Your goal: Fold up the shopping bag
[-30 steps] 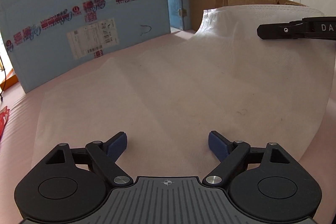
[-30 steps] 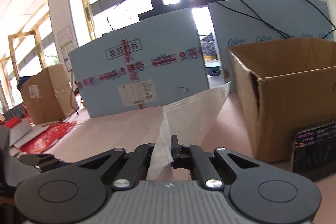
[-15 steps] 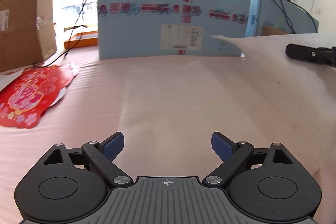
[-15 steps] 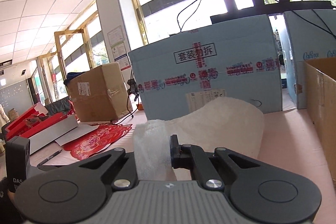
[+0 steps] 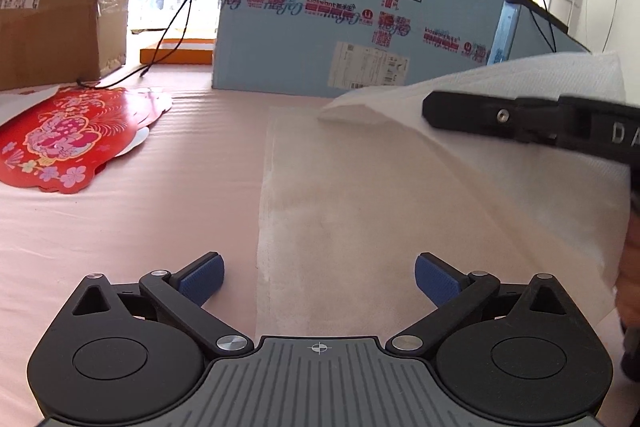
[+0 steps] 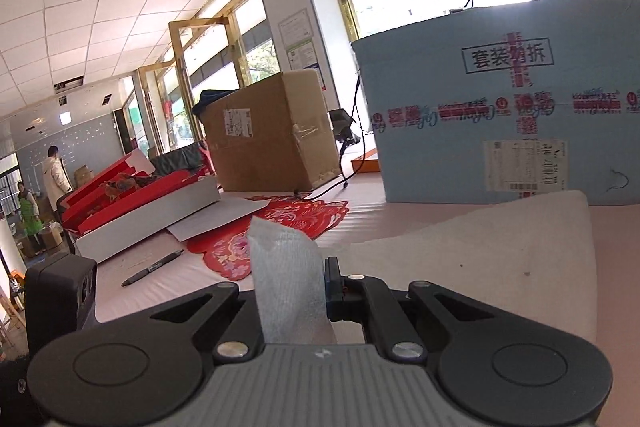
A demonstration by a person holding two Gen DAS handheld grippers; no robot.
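White bag [image 5: 360,195] lies flat on the pink table [image 5: 160,195], long axis 6-to-12, right side lifted. Right gripper [image 6: 324,283] is clamped on that raised edge. Left gripper [image 5: 319,277] is opening wide over the 6 o'clock end, pads clear of the bag.

White shopping bag [image 5: 400,187], pink tablecloth [image 5: 160,195], red floral paper-cut [image 5: 60,143], pale-blue box [image 5: 340,27]

The shopping bag [image 5: 360,195] is spread on the table [image 5: 160,211], its right side lifted over the rest. Left of it a paper cutout [image 5: 60,135] is laid (brown carton [image 5: 60,15] behind); a printed box [image 5: 360,27] stands behind.
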